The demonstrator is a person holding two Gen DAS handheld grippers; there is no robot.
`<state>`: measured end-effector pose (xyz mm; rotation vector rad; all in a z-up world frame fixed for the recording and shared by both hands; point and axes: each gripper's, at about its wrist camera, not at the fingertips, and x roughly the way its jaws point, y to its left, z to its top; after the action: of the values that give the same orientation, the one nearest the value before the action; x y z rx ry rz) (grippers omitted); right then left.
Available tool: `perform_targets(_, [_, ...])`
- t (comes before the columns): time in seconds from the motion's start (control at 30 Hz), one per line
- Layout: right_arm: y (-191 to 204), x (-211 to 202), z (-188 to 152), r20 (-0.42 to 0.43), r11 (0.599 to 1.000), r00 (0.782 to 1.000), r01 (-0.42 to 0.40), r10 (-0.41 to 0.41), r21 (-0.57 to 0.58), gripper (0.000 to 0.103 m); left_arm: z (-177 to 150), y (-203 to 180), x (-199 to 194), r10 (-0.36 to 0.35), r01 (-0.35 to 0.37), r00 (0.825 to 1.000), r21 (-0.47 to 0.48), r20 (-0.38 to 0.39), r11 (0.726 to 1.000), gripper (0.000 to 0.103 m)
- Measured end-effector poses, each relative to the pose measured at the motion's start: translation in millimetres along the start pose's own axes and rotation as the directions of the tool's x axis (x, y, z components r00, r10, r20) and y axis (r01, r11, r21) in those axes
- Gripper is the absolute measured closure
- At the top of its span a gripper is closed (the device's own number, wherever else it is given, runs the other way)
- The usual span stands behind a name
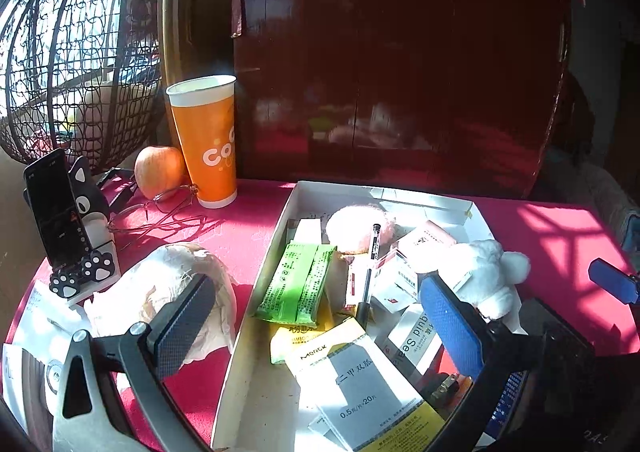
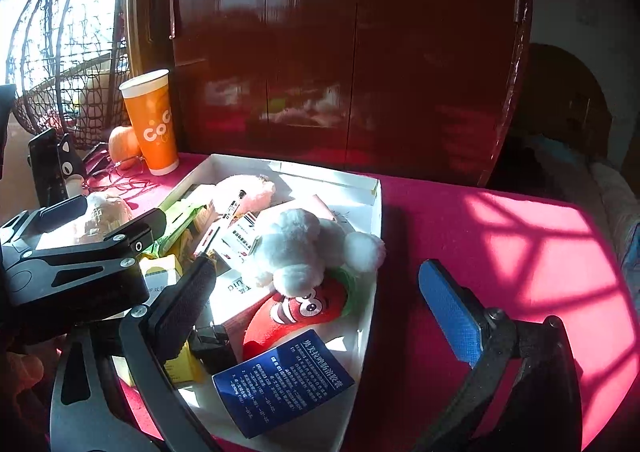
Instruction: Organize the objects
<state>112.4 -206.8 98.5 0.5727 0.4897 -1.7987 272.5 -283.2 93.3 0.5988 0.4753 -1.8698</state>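
Observation:
A shallow white box (image 1: 384, 193) (image 2: 296, 169) on the red tablecloth holds a jumble. In it are a green packet (image 1: 298, 284), a black pen (image 1: 370, 268), a pink plush (image 1: 356, 226), a white plush (image 1: 486, 272) (image 2: 298, 248), several medicine cartons (image 1: 360, 384), a red plush with a cartoon face (image 2: 306, 310) and a dark blue carton (image 2: 284, 384). My left gripper (image 1: 320, 326) hovers open over the box's near left part, nothing between its fingers. My right gripper (image 2: 316, 312) stands open above the box's near right corner, pads clear of the red plush below.
An orange paper cup (image 1: 208, 140), an apple (image 1: 158, 172), glasses (image 1: 156, 212) and a phone on a cat-shaped stand (image 1: 60, 220) sit at the back left. A crumpled white wrapper (image 1: 168, 292) lies left of the box. A dark red cabinet (image 1: 400, 52) stands behind; bare red cloth (image 2: 500, 232) lies right.

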Motion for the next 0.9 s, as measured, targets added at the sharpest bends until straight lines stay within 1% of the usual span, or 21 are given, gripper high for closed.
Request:
perform_targets(0.1, [-6, -5, -1, 0.013, 1.000, 1.000, 0.022, -0.022, 0.022, 0.000, -1, 1, -9, 0.039, -0.040, 0.999, -0.026, -0.006, 0.999, 0.000])
perform_targets(0.2, [-9, -10, -4, 0.023, 0.997, 0.997, 0.071, -0.072, 0.027, 0.000, -2, 1, -16, 0.101, -0.104, 0.994, -0.056, -0.046, 0.993, 0.000])
perform_targets(0.23, [-8, -13, -6, 0.028, 0.996, 0.996, 0.089, -0.090, 0.019, 0.000, -3, 3, -20, 0.109, -0.112, 0.993, -0.072, -0.046, 0.991, 0.000])
perform_targets(0.3, [-8, -19, -9, 0.045, 0.991, 0.990, 0.133, -0.133, 0.002, 0.000, -5, 5, -28, 0.081, -0.085, 0.996, -0.091, -0.044, 0.992, 0.000])
perform_targets(0.4, [-9, -27, -13, 0.068, 0.980, 0.978, 0.199, -0.198, 0.000, 0.000, -7, 5, -39, 0.041, -0.044, 0.999, -0.092, -0.031, 0.995, 0.000])
perform_targets(0.43, [-10, -28, -13, 0.068, 0.977, 0.975, 0.212, -0.212, 0.001, 0.000, -7, 3, -42, 0.054, -0.056, 0.998, -0.082, -0.029, 0.995, 0.000])
perform_targets(0.47, [-12, -29, -14, 0.065, 0.974, 0.972, 0.225, -0.225, 0.005, 0.000, -8, 0, -46, 0.086, -0.088, 0.996, -0.070, -0.025, 0.994, 0.000])
perform_targets(0.53, [-17, -30, -16, 0.052, 0.973, 0.972, 0.231, -0.231, 0.014, 0.000, -10, -4, -54, 0.141, -0.141, 0.990, -0.043, -0.013, 0.989, 0.000])
perform_targets(0.7, [-36, -36, -27, 0.011, 0.976, 0.978, 0.207, -0.209, 0.072, 0.000, -17, -9, -72, 0.116, -0.116, 0.993, -0.023, -0.003, 0.993, 0.000])
perform_targets(0.77, [-44, -44, -30, 0.008, 0.976, 0.981, 0.192, -0.194, 0.101, 0.000, -20, -12, -80, 0.124, -0.124, 0.992, -0.012, 0.007, 0.992, 0.000])
perform_targets(0.83, [-52, -53, -34, 0.012, 0.977, 0.984, 0.172, -0.175, 0.127, 0.000, -23, -16, -86, 0.166, -0.167, 0.986, 0.013, 0.031, 0.986, 0.000])
perform_targets(0.9, [-59, -62, -39, 0.021, 0.976, 0.986, 0.163, -0.168, 0.146, 0.000, -26, -18, -90, 0.217, -0.218, 0.975, 0.030, 0.053, 0.975, 0.000])
